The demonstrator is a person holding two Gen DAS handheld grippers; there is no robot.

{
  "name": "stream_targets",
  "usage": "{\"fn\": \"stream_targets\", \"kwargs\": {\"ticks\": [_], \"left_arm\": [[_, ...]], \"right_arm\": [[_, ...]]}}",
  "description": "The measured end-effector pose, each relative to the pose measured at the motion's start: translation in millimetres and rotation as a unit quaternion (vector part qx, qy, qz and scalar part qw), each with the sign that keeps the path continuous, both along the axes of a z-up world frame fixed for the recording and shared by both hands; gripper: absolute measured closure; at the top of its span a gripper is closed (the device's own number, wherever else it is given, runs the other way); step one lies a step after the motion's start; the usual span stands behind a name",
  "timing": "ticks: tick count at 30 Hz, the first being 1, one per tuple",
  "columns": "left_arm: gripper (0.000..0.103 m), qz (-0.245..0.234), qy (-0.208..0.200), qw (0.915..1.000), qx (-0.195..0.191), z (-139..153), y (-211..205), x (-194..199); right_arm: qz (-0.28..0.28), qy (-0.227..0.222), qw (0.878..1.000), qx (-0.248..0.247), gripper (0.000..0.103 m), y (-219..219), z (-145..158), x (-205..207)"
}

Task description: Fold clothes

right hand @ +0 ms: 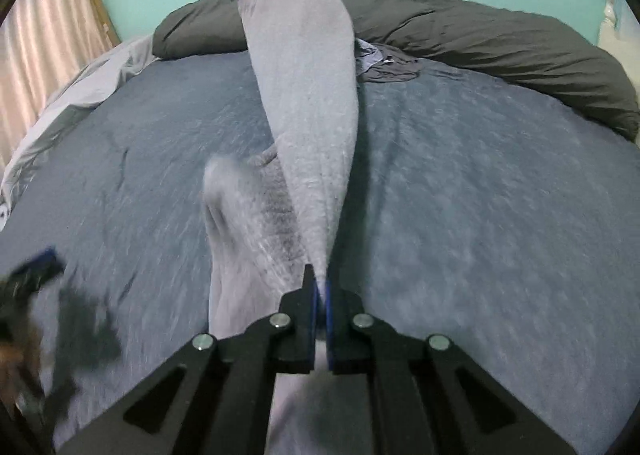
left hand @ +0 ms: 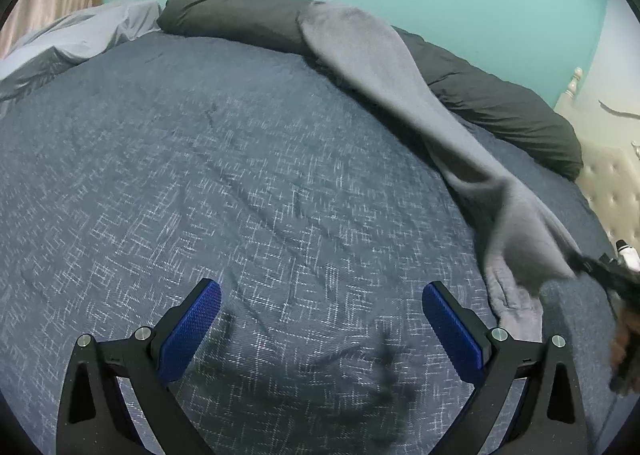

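Item: long grey fleecy garment (right hand: 304,103), soft knit, shape unclear, possibly a trouser leg or sleeve. Location: stretched across the dark blue woven bedspread with pale crosshatch flecks (left hand: 200,175), its far end reaching the rumpled charcoal duvet roll (right hand: 500,39) at the bedspread's back edge, its near end bunched and raised.

Holding: my right gripper (right hand: 320,287) is clenched on a narrow pinch of the garment's near end. My left gripper (left hand: 320,307) is released, blue textured pads wide apart, grasping nothing, hovering over bare bedspread beside the garment.

Progress: early, by my judgement. No flat fold is visible; the cloth is twisted and blurred. Spreading, smoothing and every fold remain.

Also present: a small crumpled blue-grey cloth (right hand: 384,63) against the duvet roll, near the garment's far end.
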State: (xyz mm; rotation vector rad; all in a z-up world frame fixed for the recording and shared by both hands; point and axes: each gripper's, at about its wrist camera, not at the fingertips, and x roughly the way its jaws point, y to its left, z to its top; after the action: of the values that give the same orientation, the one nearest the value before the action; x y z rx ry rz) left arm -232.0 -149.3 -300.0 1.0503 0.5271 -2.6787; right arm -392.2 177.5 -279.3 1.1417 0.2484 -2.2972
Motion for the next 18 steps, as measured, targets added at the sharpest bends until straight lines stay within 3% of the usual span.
{"fn": "stream_targets", "kwargs": {"ticks": [3,9,12,15,18], "left_arm": [[0.0,0.0,0.001,1.0,0.001,1,2,1],[0.0,0.0,0.002,1.0,0.003,2,3,2],[0.0,0.001,0.003,1.0,0.003,2,3,3],[0.0,0.001,0.002,1.0,0.004,1,2,1],[0.0,0.004,0.001,1.0,0.008,1,0,0]], "right_arm": [[-0.018,0.003,1.0,0.017,0.101,49,6,17],[-0.112,0.024,0.992,0.045,0.101,146,23,19],[-0.157,0.031,0.986,0.054,0.1,160,34,4],[-0.192,0.04,0.98,0.032,0.095,157,48,-6],[-0.192,0.064,0.979,0.005,0.093,141,62,-12]]}}
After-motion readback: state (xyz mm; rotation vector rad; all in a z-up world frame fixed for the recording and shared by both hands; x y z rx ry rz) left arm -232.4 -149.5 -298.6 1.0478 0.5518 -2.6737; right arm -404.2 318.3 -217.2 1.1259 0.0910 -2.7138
